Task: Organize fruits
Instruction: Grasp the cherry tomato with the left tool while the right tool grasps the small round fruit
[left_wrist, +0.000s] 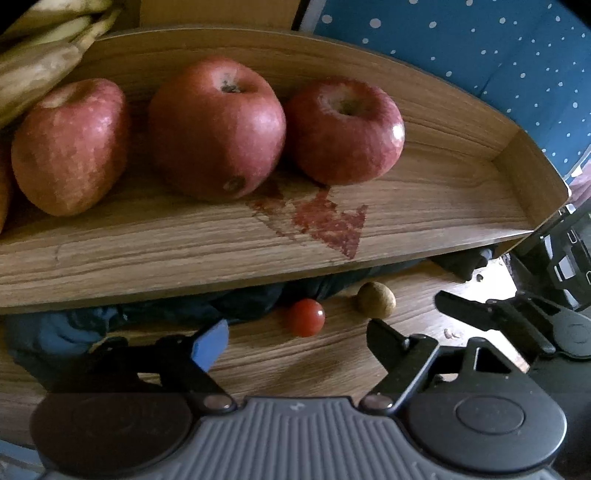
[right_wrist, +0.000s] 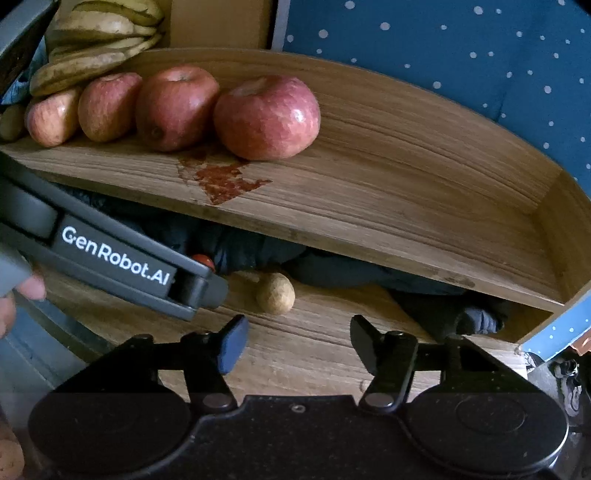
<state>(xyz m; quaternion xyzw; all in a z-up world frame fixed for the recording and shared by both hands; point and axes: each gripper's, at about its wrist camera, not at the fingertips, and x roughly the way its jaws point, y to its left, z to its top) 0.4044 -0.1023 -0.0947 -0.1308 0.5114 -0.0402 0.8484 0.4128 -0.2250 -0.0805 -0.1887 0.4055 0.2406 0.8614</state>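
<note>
The left tongs (left_wrist: 297, 341) stand apart with nothing between their tips, just short of a small glossy red cherry tomato (left_wrist: 306, 317) on the wood-grain table (left_wrist: 266, 362). The right tongs (right_wrist: 297, 341) also gape empty, with a matte, egg-shaped brown fruit (right_wrist: 275, 293) lying just beyond them. Past both, a raised wooden tray (left_wrist: 424, 221) with a curved rim carries a row of round, speckled red apples (left_wrist: 218, 125) and yellow bananas (right_wrist: 99, 40) at its far left.
</note>
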